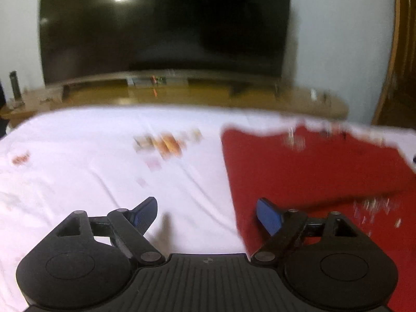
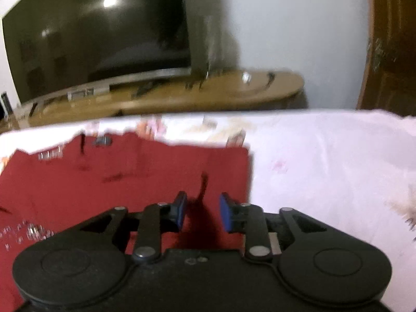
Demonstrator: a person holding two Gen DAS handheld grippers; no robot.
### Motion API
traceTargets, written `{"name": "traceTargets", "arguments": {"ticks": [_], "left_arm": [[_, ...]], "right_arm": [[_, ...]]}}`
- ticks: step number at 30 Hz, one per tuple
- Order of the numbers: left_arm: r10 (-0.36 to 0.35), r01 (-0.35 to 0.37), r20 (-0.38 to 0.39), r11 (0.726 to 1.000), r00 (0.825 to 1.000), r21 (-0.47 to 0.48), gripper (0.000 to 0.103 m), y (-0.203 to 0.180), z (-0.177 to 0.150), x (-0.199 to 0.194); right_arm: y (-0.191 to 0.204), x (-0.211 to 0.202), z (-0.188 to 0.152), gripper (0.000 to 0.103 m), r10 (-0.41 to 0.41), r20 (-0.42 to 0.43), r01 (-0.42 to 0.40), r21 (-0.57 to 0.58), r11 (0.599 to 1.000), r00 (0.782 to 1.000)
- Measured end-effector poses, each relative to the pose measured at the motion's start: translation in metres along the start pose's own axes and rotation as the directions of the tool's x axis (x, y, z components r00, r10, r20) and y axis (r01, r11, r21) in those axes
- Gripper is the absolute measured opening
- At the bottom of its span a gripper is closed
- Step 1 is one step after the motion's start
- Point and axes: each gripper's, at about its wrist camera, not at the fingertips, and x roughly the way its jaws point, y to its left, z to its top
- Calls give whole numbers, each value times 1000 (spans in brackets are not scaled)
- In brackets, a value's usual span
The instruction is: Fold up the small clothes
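Note:
A red garment (image 1: 312,171) with small silvery studs lies flat on a white printed sheet (image 1: 91,169). In the left wrist view it fills the right side; my left gripper (image 1: 206,214) is open wide and empty, straddling its left edge, with one blue pad over the sheet and the other over the red cloth. In the right wrist view the red garment (image 2: 117,176) lies left and centre. My right gripper (image 2: 202,212) is open and empty just above the cloth near its right edge. Both views are blurred.
A large dark TV (image 1: 166,23) stands on a low wooden stand (image 1: 182,96) beyond the bed's far edge. A wooden door (image 2: 390,39) is at the right. The white sheet (image 2: 325,169) extends to the right of the garment.

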Motion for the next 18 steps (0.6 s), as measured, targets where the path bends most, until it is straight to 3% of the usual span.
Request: {"name": "traceTargets", "arguments": {"ticks": [3, 10, 13, 16, 18], "left_arm": [[-56, 60, 71, 997, 996, -52, 82, 0, 20, 3], [-177, 177, 69, 984, 982, 10, 82, -64, 42, 64], [-166, 165, 32, 985, 986, 43, 82, -81, 35, 89], [-103, 104, -37, 994, 994, 25, 82, -76, 26, 112], [-93, 93, -25, 995, 995, -22, 82, -69, 27, 110]], "right_arm": [[-2, -7, 8, 25, 24, 47, -24, -1, 1000, 999], [49, 26, 14, 23, 105, 21, -103, -99, 990, 994], [74, 37, 10, 23, 140, -6, -138, -190, 972, 990], [94, 42, 6, 22, 163, -7, -158, -288, 945, 987], [94, 54, 1, 21, 106, -43, -114, -320, 940, 993]]}}
